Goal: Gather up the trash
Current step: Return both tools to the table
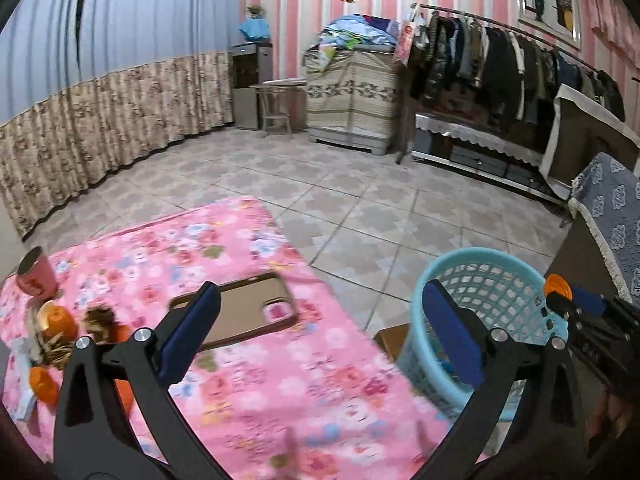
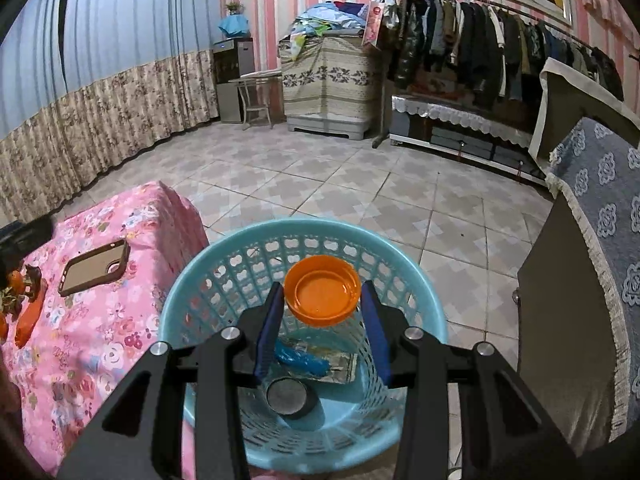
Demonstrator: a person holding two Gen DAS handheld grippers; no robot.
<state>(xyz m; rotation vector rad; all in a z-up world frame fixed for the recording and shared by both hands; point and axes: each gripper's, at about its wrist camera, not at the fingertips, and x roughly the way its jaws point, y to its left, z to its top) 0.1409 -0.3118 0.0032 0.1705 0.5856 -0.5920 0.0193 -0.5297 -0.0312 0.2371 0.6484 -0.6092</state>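
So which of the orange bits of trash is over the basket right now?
The round orange lid, held between the right gripper jaws above the blue basket. The other orange pieces lie on the pink floral tablecloth.

A shallow round orange plastic lid point(image 2: 322, 296), hollow side facing the camera, sits at the centre of the right wrist view, above the open mouth of a light-blue perforated plastic basket point(image 2: 192, 280). At the basket's bottom lie a crumpled blue wrapper point(image 2: 300, 360) and a dark round disc point(image 2: 289, 397).
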